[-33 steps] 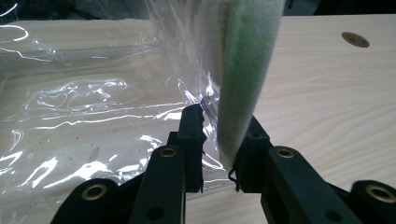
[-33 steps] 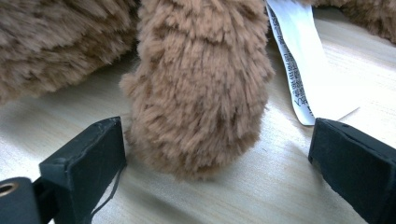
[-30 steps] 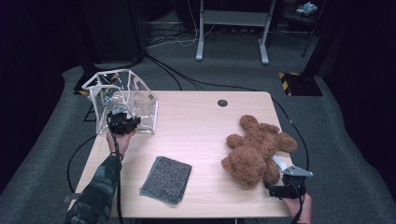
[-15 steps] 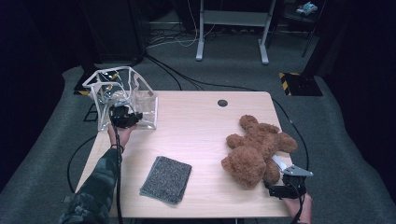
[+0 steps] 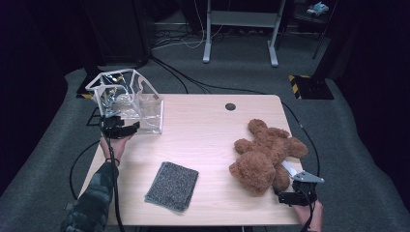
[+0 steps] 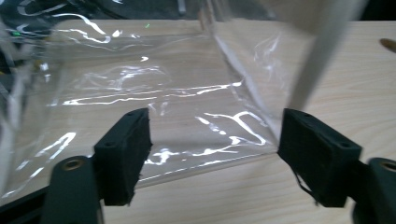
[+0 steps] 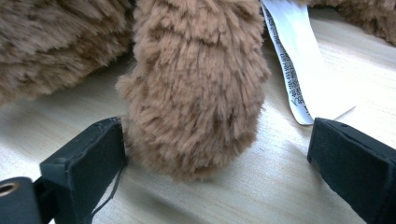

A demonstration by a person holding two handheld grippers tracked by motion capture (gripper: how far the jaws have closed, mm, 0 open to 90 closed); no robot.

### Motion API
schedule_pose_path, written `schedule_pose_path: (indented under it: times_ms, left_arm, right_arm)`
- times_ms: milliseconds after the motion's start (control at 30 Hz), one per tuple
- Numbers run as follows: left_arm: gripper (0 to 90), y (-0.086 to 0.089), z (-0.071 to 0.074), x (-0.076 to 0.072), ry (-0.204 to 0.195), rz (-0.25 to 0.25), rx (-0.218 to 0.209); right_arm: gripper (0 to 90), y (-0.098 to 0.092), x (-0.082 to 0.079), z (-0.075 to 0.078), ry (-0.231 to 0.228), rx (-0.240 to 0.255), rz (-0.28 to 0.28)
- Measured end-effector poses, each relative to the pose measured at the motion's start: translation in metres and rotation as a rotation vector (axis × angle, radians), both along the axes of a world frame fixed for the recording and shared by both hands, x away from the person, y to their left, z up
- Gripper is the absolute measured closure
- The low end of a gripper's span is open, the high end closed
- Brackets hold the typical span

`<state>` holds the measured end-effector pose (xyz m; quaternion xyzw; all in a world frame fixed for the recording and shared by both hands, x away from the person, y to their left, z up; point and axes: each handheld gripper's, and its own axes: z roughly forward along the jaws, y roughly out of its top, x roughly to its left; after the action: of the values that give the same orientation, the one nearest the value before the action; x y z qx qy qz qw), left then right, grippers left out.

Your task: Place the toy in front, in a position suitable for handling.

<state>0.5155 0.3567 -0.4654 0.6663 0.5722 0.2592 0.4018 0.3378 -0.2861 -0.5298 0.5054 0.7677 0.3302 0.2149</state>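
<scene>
At the far left corner of the light wooden table (image 5: 203, 121) stands a clear plastic box (image 5: 128, 99) with a white frame. Your left gripper (image 5: 126, 129) sits at the near wall of that box, low by the tabletop, with your left hand (image 5: 115, 145) behind it and a patterned sleeve (image 5: 92, 208) running down to the bottom edge. In the left gripper view (image 6: 212, 144) its two black jaws stand wide apart. They have just been opening, and nothing is pinched between them. The box's see-through wall (image 6: 154, 107) crosses the gap just beyond the pads, and one white frame post (image 6: 317, 51) rises near the right-hand jaw. I cannot tell whether either pad touches the plastic.

Moving right, a grey speckled cloth (image 5: 172, 186) lies flat near the front of the table, well apart from both grippers. A small dark round hole (image 5: 230, 106) marks the table's far edge.

Further right, a brown teddy bear (image 5: 266, 152) lies on the table, with a white label (image 5: 289, 169) trailing from it.

At the near right corner, your right gripper (image 5: 286, 197) points at the bear's nearest limb. In the right gripper view (image 7: 217, 158) its jaws are spread wide. That furry limb (image 7: 196, 88) lies between them, brushing the left-hand pad, while the right-hand pad stands clear of the fur. The jaws are not squeezing it. The label (image 7: 299, 70) lies on the wood just ahead of the right-hand jaw.
</scene>
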Motion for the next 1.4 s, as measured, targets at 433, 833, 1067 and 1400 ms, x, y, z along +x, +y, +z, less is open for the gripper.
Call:
schedule_pose_path:
  times_ms: [433, 833, 1067, 1400]
  left_arm:
    - [31.0, 0.027, -0.038, 0.02, 0.097, 0.065, 0.068]
    - [31.4, 0.018, -0.032, 0.052, 0.097, 0.08, 0.034]
    - [32.6, 0.016, -0.034, 0.063, 0.09, 0.099, 0.055]
    - [30.0, 0.012, -0.033, 0.076, 0.098, 0.112, 0.067]
  right_arm:
    - [3.6, 0.0, 0.0, 0.0, 0.002, 0.002, -0.001]
    - [3.7, 0.0, 0.0, 0.0, 0.0, 0.001, 0.002]
    - [3.8, 0.0, 0.0, 0.0, 0.002, 0.004, 0.001]
    - [3.8, 0.0, 0.0, 0.0, 0.002, 0.003, 0.002]
